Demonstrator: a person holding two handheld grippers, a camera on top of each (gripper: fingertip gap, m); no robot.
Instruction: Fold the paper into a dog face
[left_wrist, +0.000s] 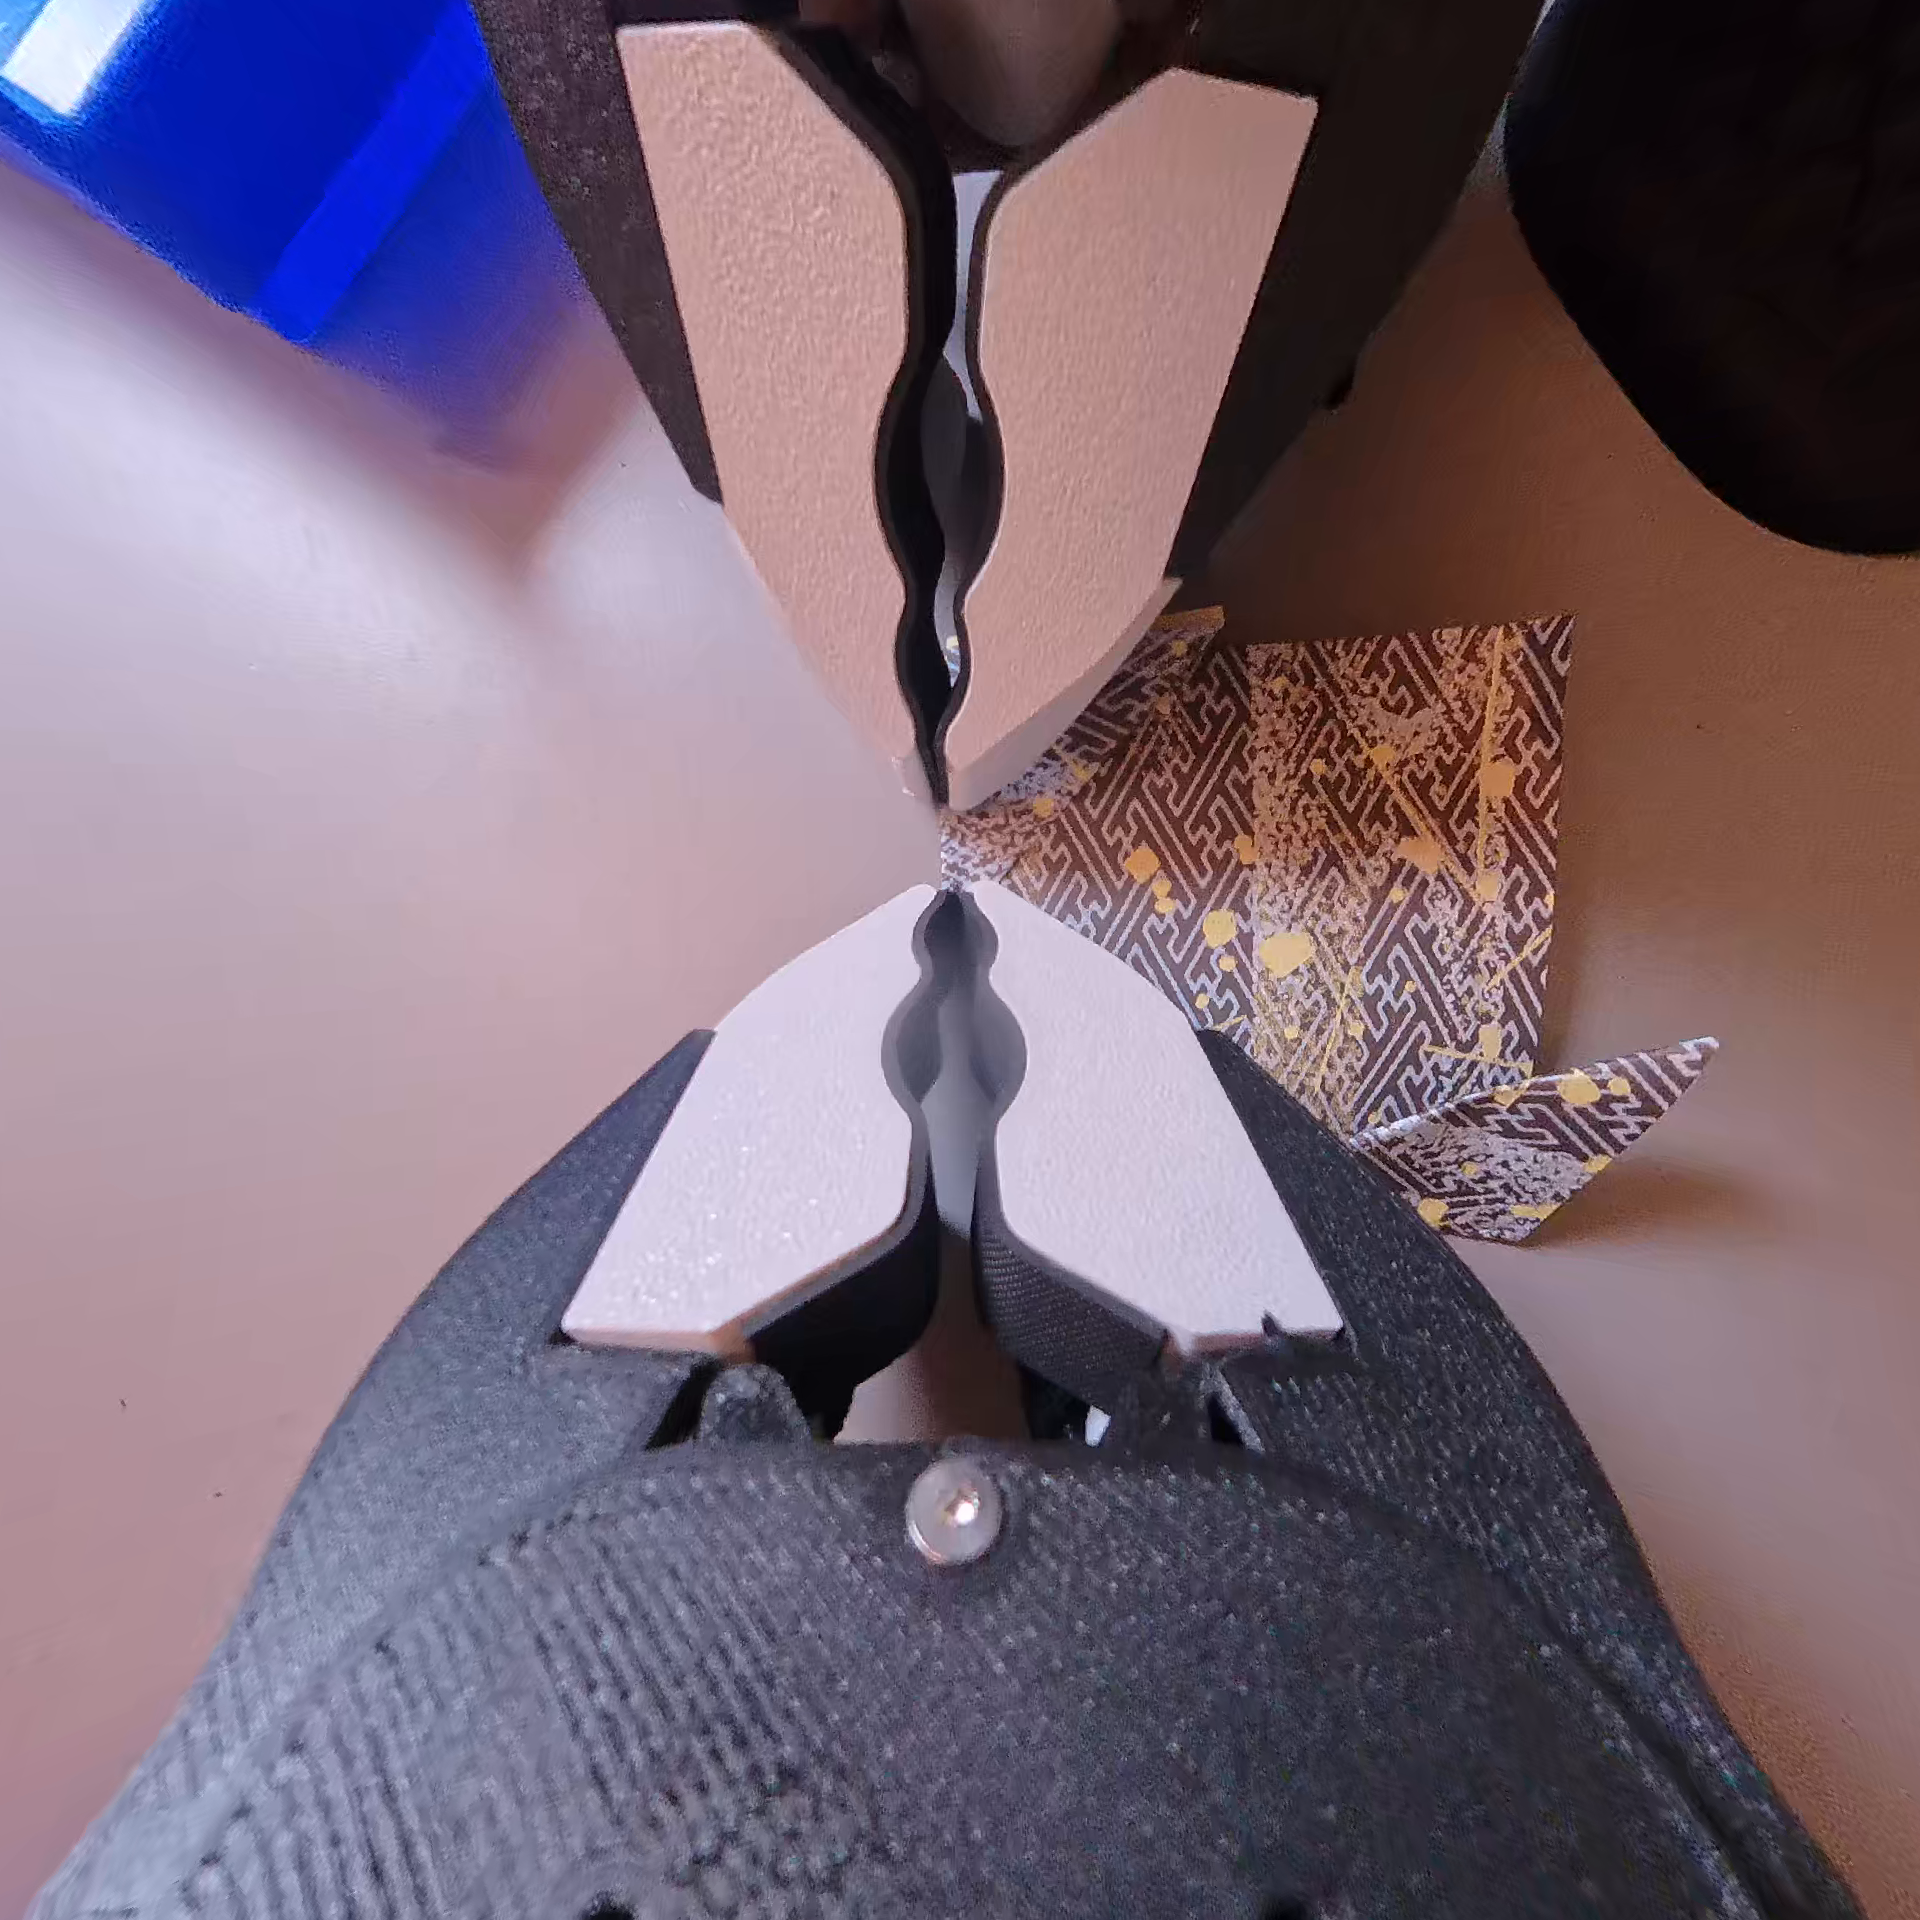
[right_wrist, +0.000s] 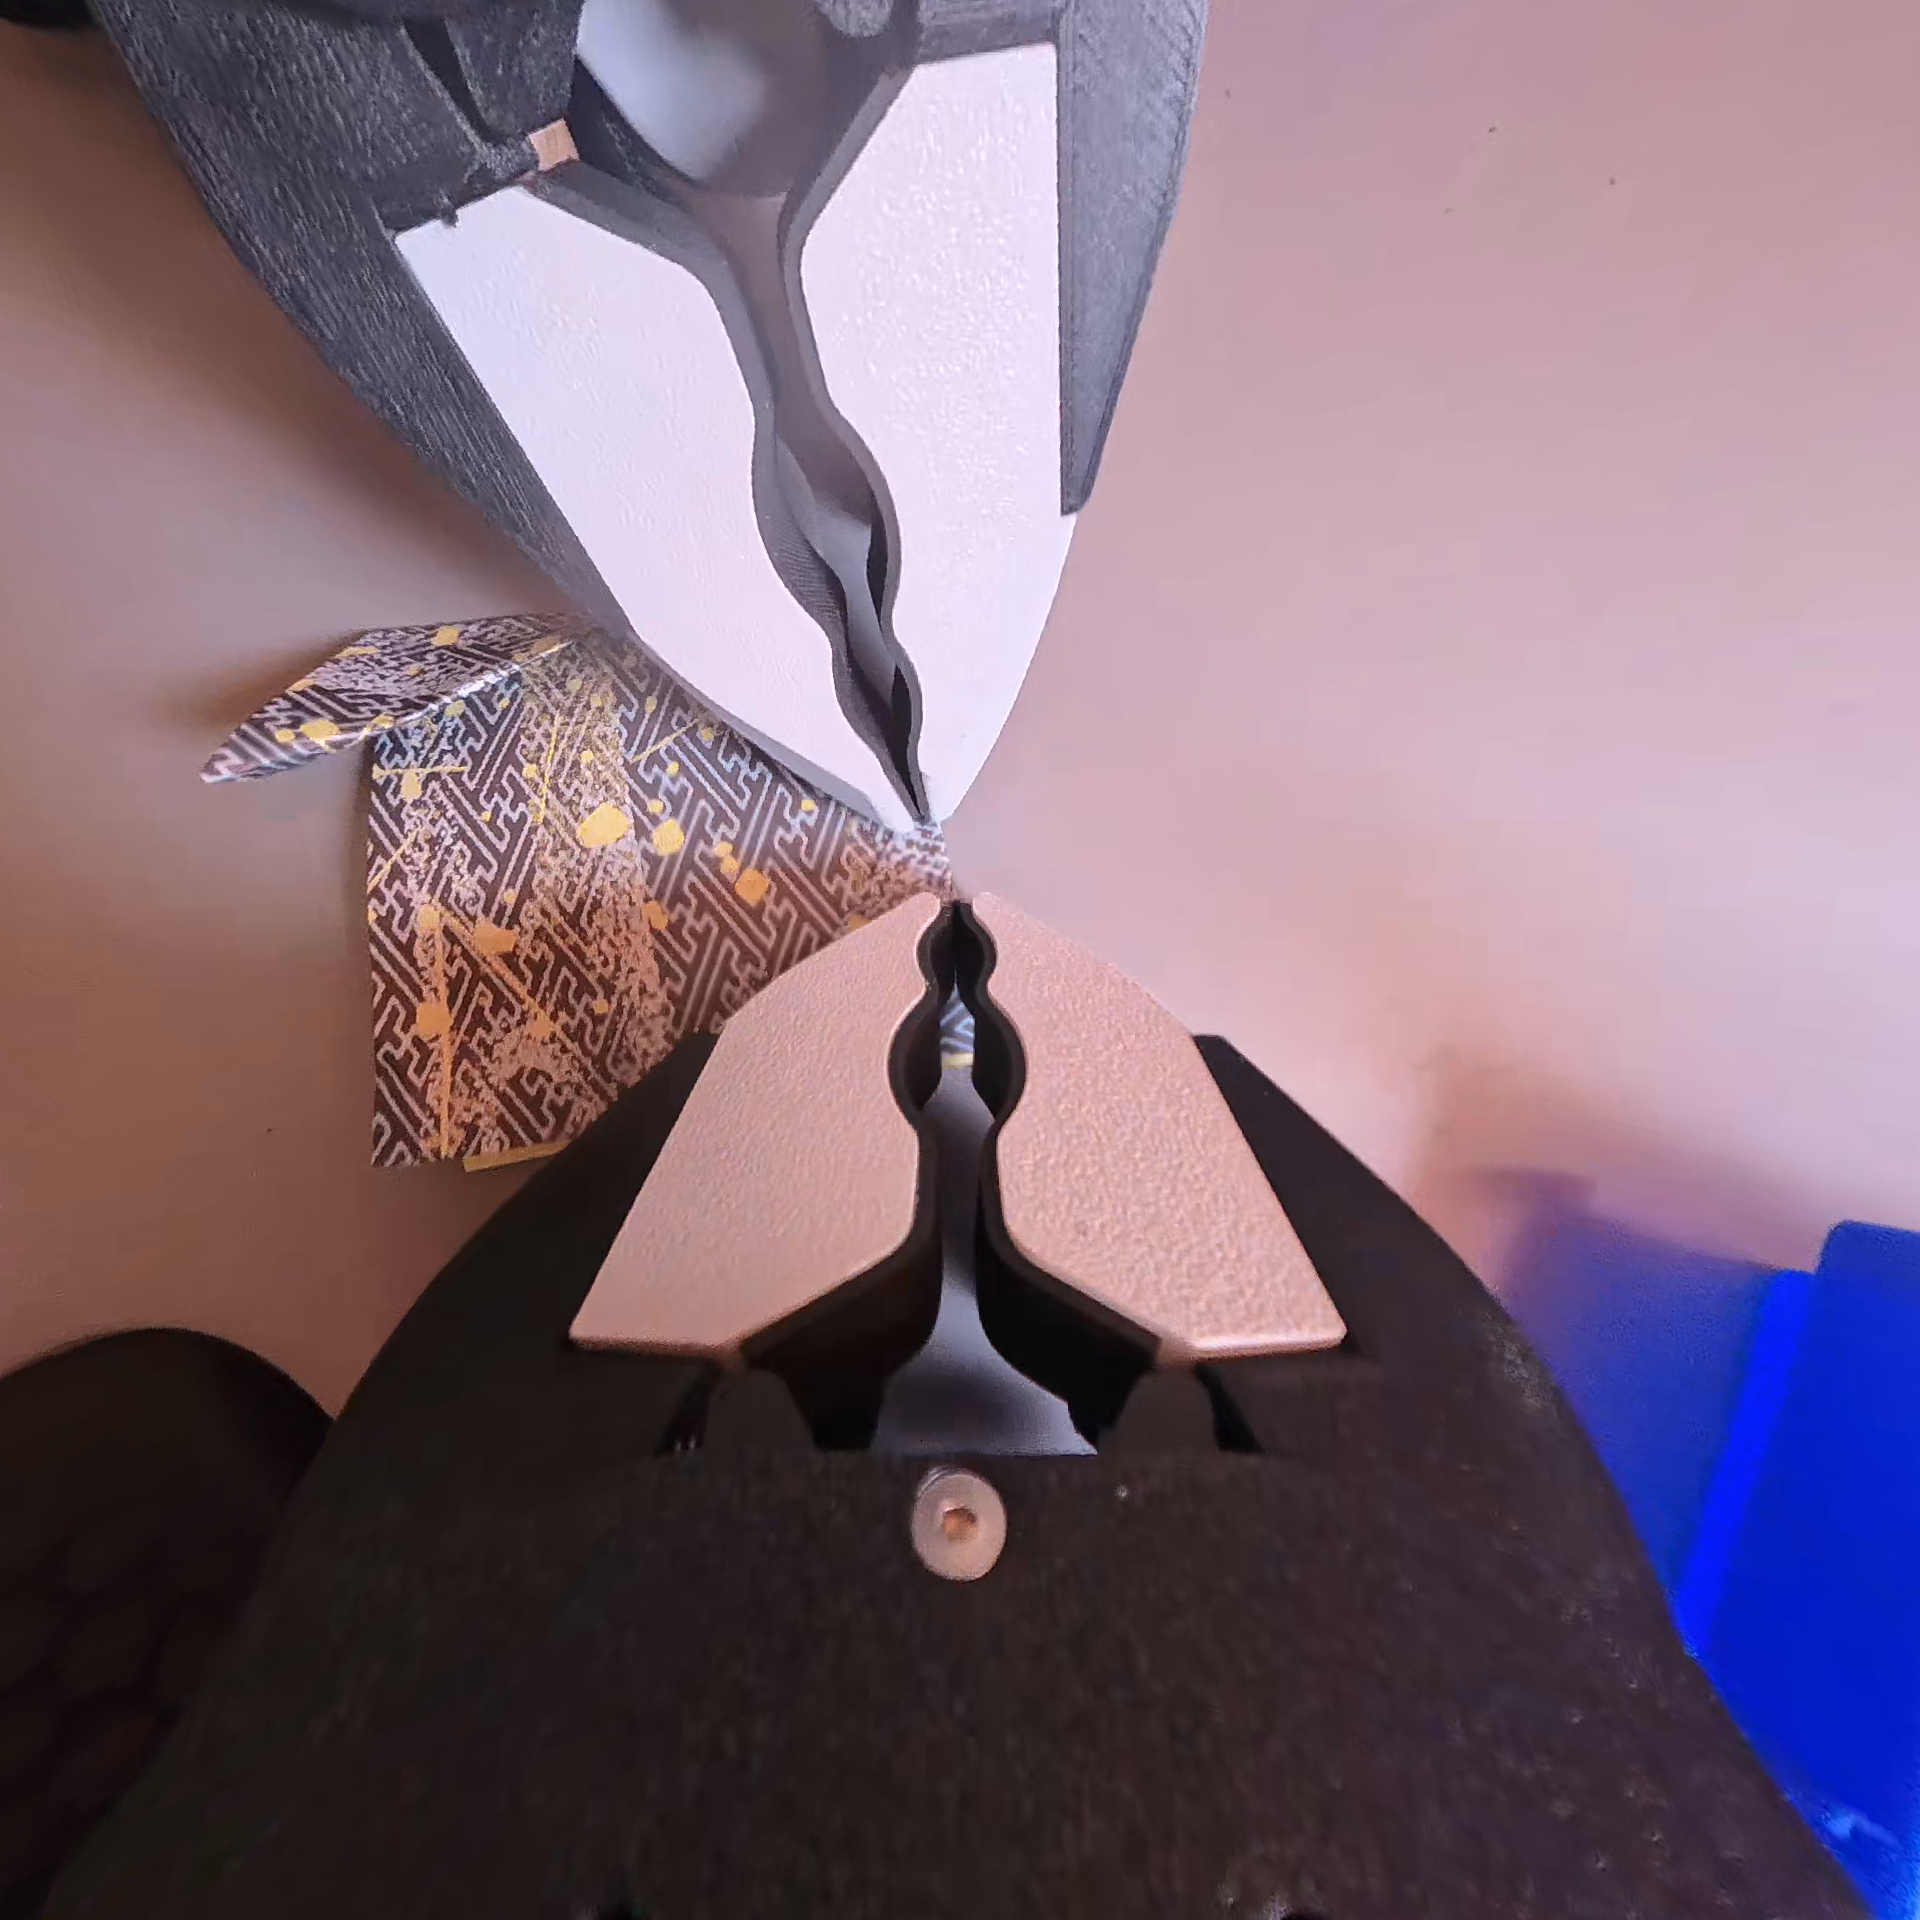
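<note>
The paper (left_wrist: 1299, 862), dark brown with a white maze pattern and gold splashes, lies folded on the tan table. One folded flap (left_wrist: 1538, 1132) sticks out at its side. My left gripper (left_wrist: 951, 902) is shut, its tips at the paper's pointed corner. My right gripper (left_wrist: 940, 795) comes from opposite, shut, its tips touching the same corner and its fingers lying over the paper's edge. In the right wrist view my right gripper (right_wrist: 956, 912) and left gripper (right_wrist: 920, 821) meet tip to tip at the corner of the paper (right_wrist: 540, 894), whose flap (right_wrist: 343, 707) lies at the left. Paper pattern shows through the gap between the right jaws.
A blue box (left_wrist: 312, 156) stands on the table beyond the paper's corner; it also shows in the right wrist view (right_wrist: 1818, 1455). A dark rounded shape (left_wrist: 1766, 260) is close to the paper's far side, also seen in the right wrist view (right_wrist: 125, 1558). The grippers are tip to tip, or close to it.
</note>
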